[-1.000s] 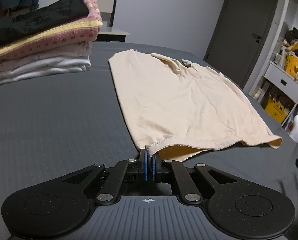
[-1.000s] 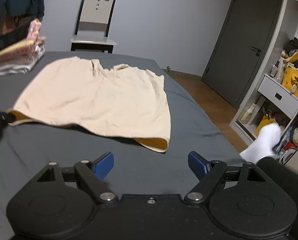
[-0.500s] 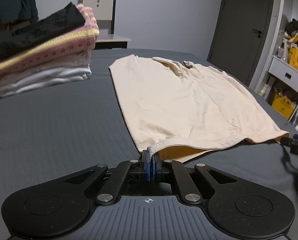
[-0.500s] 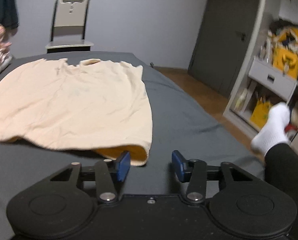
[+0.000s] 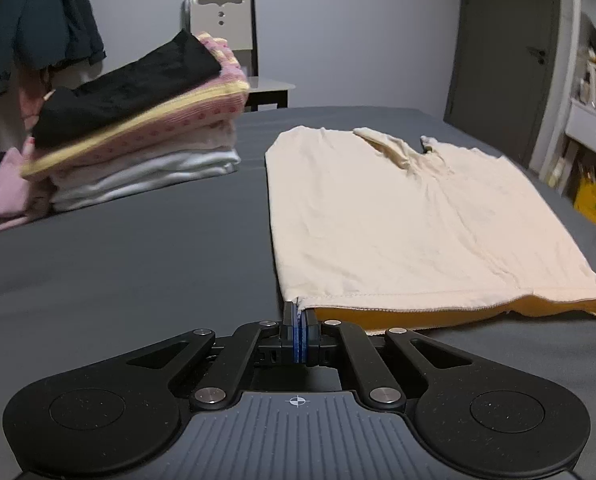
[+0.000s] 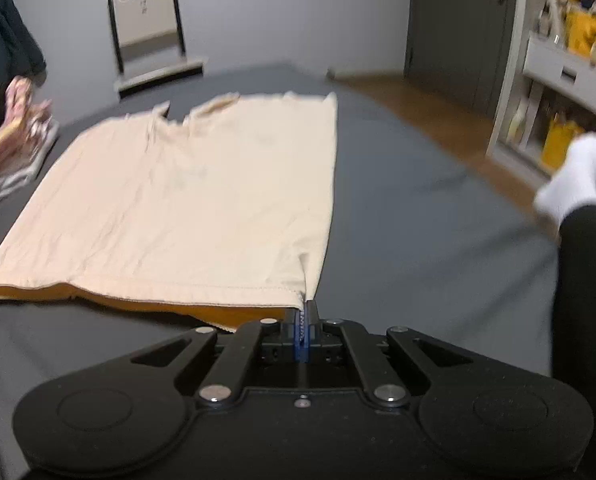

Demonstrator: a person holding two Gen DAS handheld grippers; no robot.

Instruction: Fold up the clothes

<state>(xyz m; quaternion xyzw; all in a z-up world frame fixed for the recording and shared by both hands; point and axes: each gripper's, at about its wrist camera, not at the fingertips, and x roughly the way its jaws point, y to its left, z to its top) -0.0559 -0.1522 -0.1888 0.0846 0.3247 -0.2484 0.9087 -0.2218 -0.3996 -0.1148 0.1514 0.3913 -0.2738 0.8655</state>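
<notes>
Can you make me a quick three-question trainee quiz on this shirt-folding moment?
1. True or false: both tools are shut on the hem of the cream shirt.
2. Which corner does the left tool hold: a) near left, b) far right, c) collar?
3. What sits on the bed left of the shirt?

Key: 1. True; the right tool pinches the near right corner. 2. a. 3. A stack of folded clothes.
</notes>
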